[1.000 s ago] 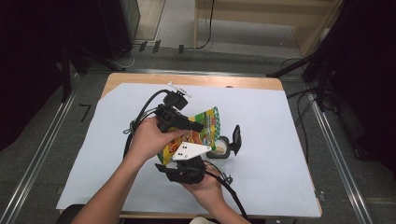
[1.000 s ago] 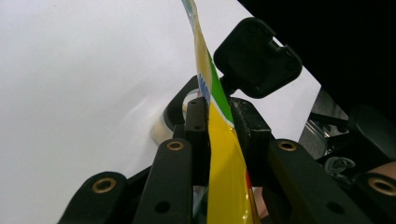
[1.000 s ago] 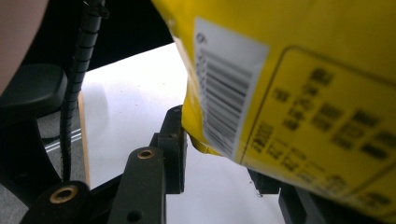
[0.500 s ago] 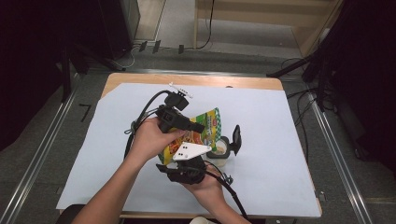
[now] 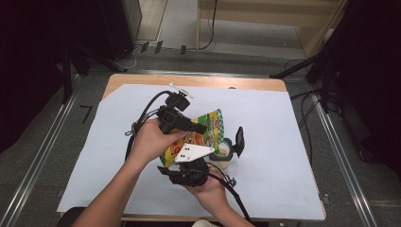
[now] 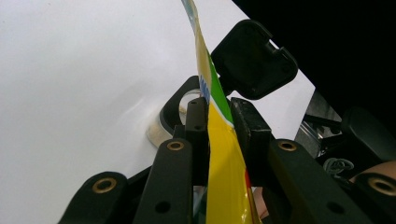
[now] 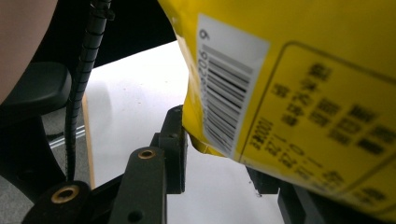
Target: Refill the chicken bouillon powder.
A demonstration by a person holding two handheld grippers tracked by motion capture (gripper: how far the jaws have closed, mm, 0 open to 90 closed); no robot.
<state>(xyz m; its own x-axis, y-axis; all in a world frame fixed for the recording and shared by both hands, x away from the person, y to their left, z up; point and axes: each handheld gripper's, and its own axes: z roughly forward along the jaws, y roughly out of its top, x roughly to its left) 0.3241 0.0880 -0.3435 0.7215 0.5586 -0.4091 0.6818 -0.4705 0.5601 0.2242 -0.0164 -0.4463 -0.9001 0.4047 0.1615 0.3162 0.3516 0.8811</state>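
Note:
A yellow and green snack packet (image 5: pixel 209 124) is held over the white sheet between both grippers. In the left gripper view my left gripper (image 6: pixel 217 109) is shut on the packet's thin edge (image 6: pixel 224 177). My right gripper (image 5: pixel 183 161) sits at the packet's lower end under its white plate. In the right gripper view the barcode side of the packet (image 7: pixel 303 70) lies against the left finger (image 7: pixel 173 149) and hides the other jaw. A small round container (image 5: pixel 222 152) with a black flip lid (image 5: pixel 239 141) standing open rests on the sheet just right of the packet.
A white paper sheet (image 5: pixel 283 123) covers the wooden table (image 5: pixel 198 81). Black cables (image 5: pixel 142 118) trail from both grippers to the left and toward the near edge. Metal rails (image 5: pixel 42 156) run along both sides of the table.

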